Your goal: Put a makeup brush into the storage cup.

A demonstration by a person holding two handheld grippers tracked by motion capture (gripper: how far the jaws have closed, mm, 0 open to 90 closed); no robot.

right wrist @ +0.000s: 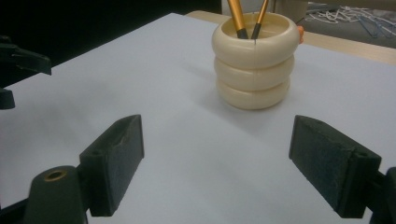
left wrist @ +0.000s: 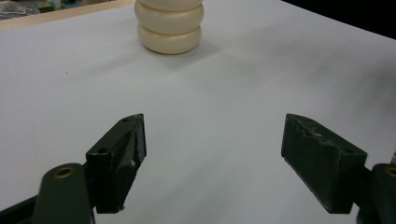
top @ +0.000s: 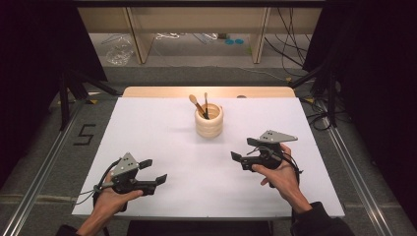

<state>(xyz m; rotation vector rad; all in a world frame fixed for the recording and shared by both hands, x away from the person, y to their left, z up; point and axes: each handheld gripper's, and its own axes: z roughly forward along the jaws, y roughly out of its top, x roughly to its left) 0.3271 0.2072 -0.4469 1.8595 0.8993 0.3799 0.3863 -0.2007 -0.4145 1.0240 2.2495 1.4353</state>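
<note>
Holder: cream ribbed pot (top: 209, 121), three stacked rings, upright on the bench (top: 162, 132) towards its far edge, about midway across.
Brushes: two slim brushes (top: 201, 105) stand in the pot, gold handles with dark ferrules, heads up.
Long axis: near vertical; the left brush leans left of the pot, the other stands almost straight.
Left gripper: (top: 153, 172) near and to the left of the pot, well apart from it; fingers (left wrist: 121, 154) spread wide, nothing between them.
Right gripper: (top: 244, 149) near and to the right of the pot, closer to it than the left; fingers (right wrist: 116, 158) spread wide, nothing between them, aimed at the pot (right wrist: 254, 60).
Handling, brushes: probably light, stiff, thin and smooth, so liable to slip or pivot in a pinch.
Grip point: judged best on the bare handle above the rim, squeezed across its width, then lifted straight up along the axis.
Handling, pot: looks rigid and fairly stable, though a sideways tug on a brush could tip it.
</note>
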